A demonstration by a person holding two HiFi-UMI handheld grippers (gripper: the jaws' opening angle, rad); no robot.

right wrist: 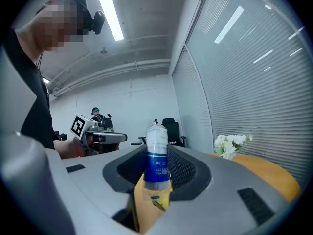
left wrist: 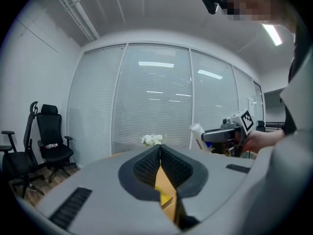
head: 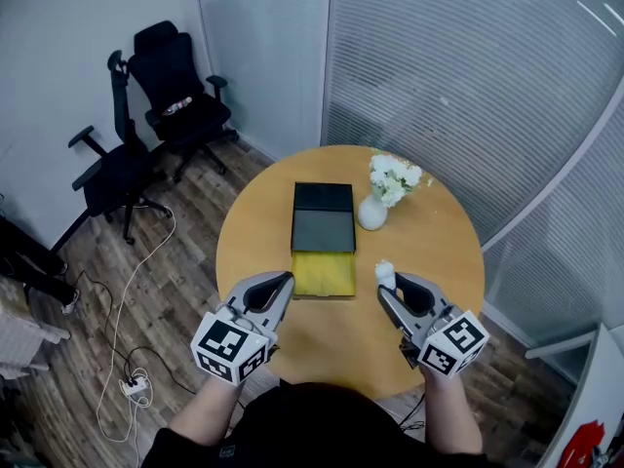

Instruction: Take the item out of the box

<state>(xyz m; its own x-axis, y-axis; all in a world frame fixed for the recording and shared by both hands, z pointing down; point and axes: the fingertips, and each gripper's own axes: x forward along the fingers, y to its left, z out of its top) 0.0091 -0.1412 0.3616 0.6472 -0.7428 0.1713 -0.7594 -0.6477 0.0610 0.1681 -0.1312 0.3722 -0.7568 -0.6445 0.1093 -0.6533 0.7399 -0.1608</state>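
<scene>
Tube (right wrist: 157, 165) lower end hidden inside right tongs (right wrist: 156, 151); label print too small.

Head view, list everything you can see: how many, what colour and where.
table: one, round, tan wood, centre
box: one, dark, mid-table
tray: one, yellow, at the box's near end
vase: one, white, right of the box
flowers: one bunch, white, in the vase
tube: one, white and blue, in the right claw
chairs: two, black, floor at upper left
power strip: one, white, floor at lower left
left claw: grey, shut, empty, by the tray's left side
right claw: grey, shut on the tube, right of the tray
</scene>
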